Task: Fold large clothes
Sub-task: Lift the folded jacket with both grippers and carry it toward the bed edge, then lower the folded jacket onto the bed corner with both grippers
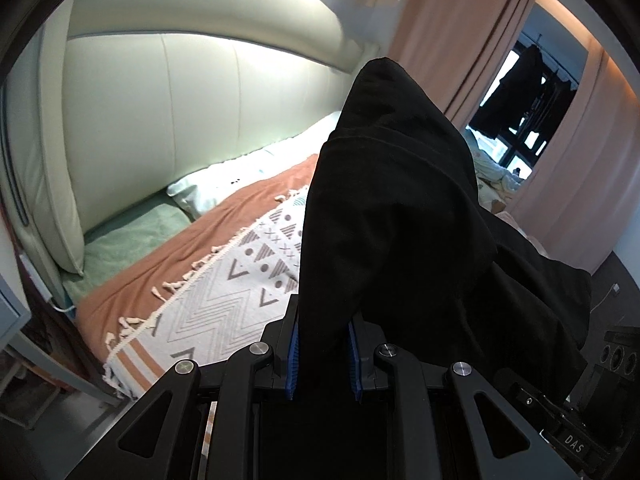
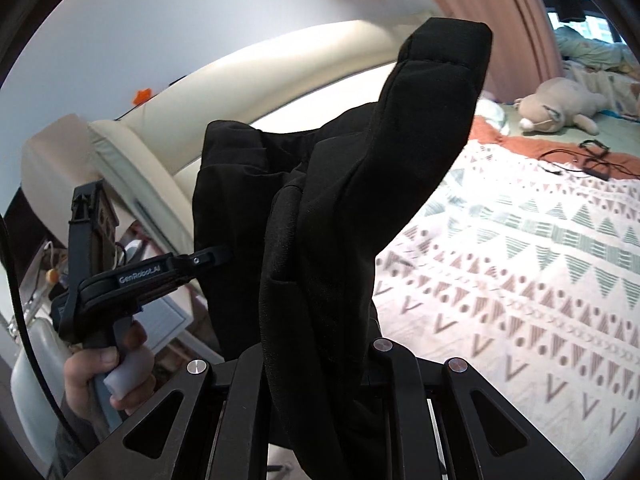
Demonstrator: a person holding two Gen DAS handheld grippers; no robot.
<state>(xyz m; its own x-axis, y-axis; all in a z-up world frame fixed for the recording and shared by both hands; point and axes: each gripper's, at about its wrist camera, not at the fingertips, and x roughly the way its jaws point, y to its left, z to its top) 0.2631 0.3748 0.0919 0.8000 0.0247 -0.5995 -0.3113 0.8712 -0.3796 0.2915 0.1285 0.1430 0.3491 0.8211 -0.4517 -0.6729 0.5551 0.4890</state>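
Observation:
A large black garment [image 1: 400,216] is held up in the air over a bed. My left gripper [image 1: 323,352] is shut on a thick bunch of its cloth, which stands up between the blue pads and drapes off to the right. My right gripper [image 2: 320,344] is shut on another part of the same garment [image 2: 360,200]; its fingertips are hidden by the cloth. The left gripper also shows in the right wrist view [image 2: 218,258], held in a hand at the left, its tips buried in the black cloth.
Below lies a bed with a white patterned blanket [image 2: 520,260] over an orange cover [image 1: 160,264]. A cream padded headboard [image 1: 160,120] is behind. A plush toy [image 2: 560,108] and black cables [image 2: 588,160] lie at the far end. Pink curtains [image 1: 460,40] hang right.

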